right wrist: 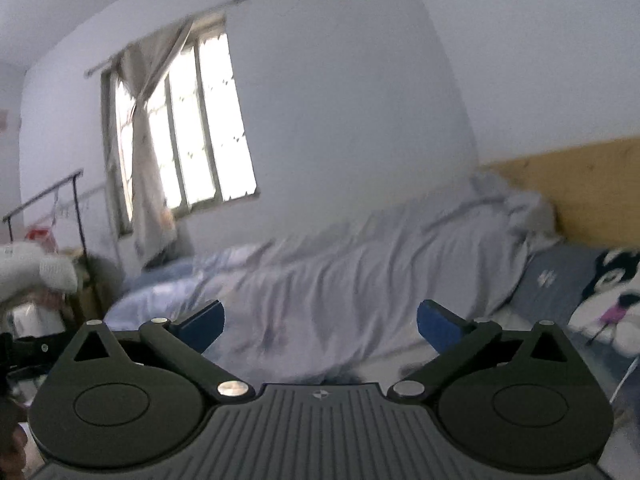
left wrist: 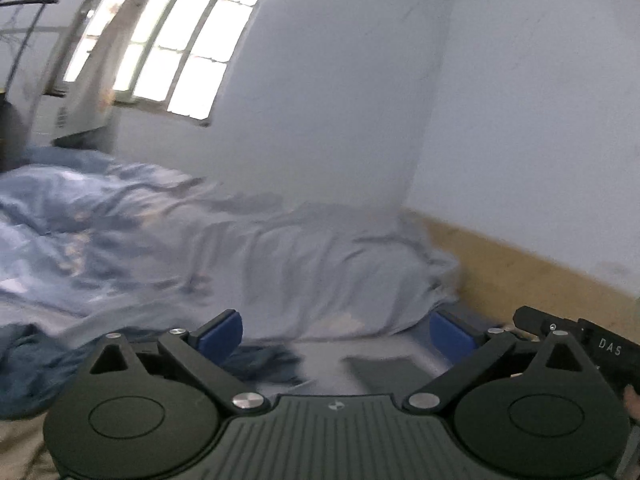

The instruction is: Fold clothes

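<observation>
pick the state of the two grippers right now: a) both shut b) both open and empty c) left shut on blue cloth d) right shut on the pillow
b: the left gripper and the right gripper both show their blue pads spread wide apart with nothing between them.

From my left tool's camera I can read one marking: the white letters "DAS" on the black body of my right tool (left wrist: 592, 344), which juts in at about four o'clock. At six o'clock on each tool's ribbed grey base sits a small round crosshair sign, with no lettering beside it. The pillow (right wrist: 600, 292) at three o'clock in the right view carries a cartoon print and a small white mark, too blurred to read.
</observation>
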{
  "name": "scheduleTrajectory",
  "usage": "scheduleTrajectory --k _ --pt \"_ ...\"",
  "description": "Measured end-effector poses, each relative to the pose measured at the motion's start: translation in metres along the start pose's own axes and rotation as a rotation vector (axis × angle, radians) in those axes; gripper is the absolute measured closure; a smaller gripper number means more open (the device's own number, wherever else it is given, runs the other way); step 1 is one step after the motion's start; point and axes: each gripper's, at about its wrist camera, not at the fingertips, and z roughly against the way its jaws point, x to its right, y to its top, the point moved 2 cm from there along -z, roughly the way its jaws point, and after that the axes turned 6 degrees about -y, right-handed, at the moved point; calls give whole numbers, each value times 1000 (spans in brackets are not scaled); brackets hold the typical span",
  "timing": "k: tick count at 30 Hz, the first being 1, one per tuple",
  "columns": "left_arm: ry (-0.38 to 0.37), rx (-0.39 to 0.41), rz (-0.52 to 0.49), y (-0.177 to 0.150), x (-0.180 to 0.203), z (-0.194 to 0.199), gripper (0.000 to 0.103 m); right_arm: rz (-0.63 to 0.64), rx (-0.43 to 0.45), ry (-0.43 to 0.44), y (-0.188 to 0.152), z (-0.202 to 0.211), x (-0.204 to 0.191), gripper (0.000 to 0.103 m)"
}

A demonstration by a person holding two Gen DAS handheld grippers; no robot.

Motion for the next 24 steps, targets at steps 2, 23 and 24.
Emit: scheduleTrajectory --k 2,23,24 --pt "60 -24 -9 -19 -18 -4 0 19 -31 -9 -27 -16 -15 0" --pt "376 -291 29 -184 -127 -87 0 189 -431 -73 -245 -144 -53 0" --pt "384 -295 28 -187 -129 -89 0 203 -432 -71 -247 -147 -54 0"
